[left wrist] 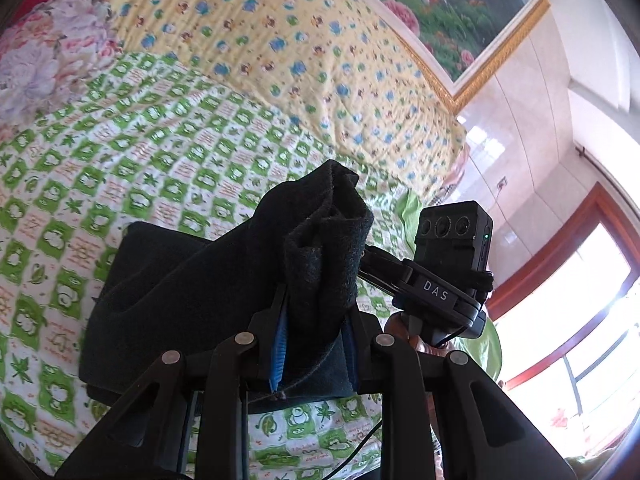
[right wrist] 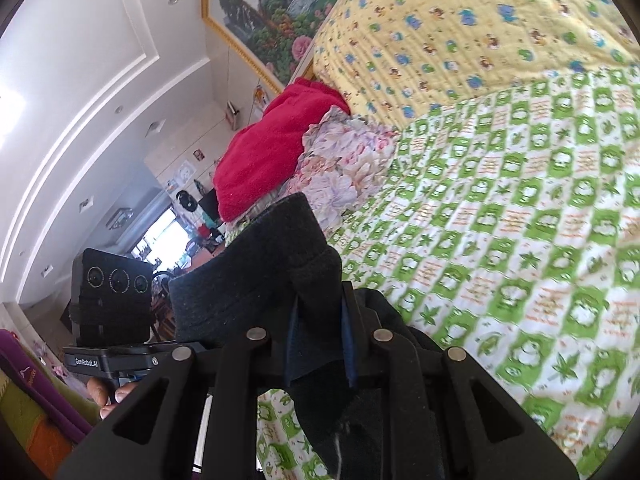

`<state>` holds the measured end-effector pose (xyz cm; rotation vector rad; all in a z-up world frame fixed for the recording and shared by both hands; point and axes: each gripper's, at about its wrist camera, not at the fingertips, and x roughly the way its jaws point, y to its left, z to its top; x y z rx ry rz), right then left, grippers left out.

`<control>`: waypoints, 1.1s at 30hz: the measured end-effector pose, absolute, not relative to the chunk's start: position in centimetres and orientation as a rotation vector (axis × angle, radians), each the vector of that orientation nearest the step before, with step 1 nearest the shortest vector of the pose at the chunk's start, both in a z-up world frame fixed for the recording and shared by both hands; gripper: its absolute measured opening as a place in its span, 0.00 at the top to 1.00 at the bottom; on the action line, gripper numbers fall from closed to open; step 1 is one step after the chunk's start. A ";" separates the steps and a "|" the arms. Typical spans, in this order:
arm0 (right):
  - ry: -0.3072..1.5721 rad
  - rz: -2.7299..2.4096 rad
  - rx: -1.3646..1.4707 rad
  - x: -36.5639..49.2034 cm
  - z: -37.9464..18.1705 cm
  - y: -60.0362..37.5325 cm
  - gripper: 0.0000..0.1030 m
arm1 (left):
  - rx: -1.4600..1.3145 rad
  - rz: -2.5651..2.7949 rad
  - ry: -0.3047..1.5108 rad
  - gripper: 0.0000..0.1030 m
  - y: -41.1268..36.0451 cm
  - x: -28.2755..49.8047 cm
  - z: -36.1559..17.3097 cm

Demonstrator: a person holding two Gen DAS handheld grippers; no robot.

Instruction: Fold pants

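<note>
The dark pants (left wrist: 192, 280) are partly lifted off the green checked bedsheet (left wrist: 120, 152). My left gripper (left wrist: 316, 312) is shut on a bunched edge of them, which stands up between the blue pads (left wrist: 280, 336). The rest of the cloth hangs down to the left onto the sheet. My right gripper (right wrist: 320, 312) is shut on another bunch of the pants (right wrist: 256, 280), which folds over above its fingers. The two grippers are close together. Each view shows the other's camera block (left wrist: 452, 240) (right wrist: 112, 280) and a hand (right wrist: 108, 396) under it.
A yellow patterned quilt (left wrist: 280, 40) lies across the head of the bed. A floral pillow (right wrist: 344, 160) and a red blanket (right wrist: 272, 148) are piled at one side. A gold-framed picture (left wrist: 460, 12) hangs on the wall, and a bright window (left wrist: 580, 300) is beside the bed.
</note>
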<state>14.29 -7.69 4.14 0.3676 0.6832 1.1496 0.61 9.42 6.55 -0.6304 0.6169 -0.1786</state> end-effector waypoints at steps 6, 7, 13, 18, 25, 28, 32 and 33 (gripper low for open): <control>0.689 1.103 0.412 14.3 2.5 -10.4 0.80 | -0.615 -0.208 0.664 0.77 7.3 2.1 5.4; 0.687 1.098 0.418 14.2 2.3 -10.8 0.80 | -0.606 -0.215 0.669 0.77 6.9 2.2 5.4; 0.680 1.068 0.454 14.0 1.3 -12.9 0.80 | -0.574 -0.234 0.695 0.77 5.5 3.2 5.1; 0.710 1.041 0.499 14.1 -0.2 -13.9 0.80 | -0.541 -0.237 0.728 0.77 4.4 3.7 4.2; 0.747 0.983 0.497 13.6 -1.8 -15.3 0.79 | -0.482 -0.264 0.763 0.77 2.7 4.3 2.3; 0.759 0.957 0.495 13.3 -2.2 -16.0 0.78 | -0.470 -0.278 0.777 0.77 2.2 4.6 1.8; 0.794 0.868 0.464 12.8 -2.5 -16.9 0.76 | -0.460 -0.290 0.796 0.73 1.9 4.9 1.4; 0.798 0.839 0.458 12.7 -2.5 -17.2 0.74 | -0.452 -0.301 0.795 0.71 1.7 4.9 1.4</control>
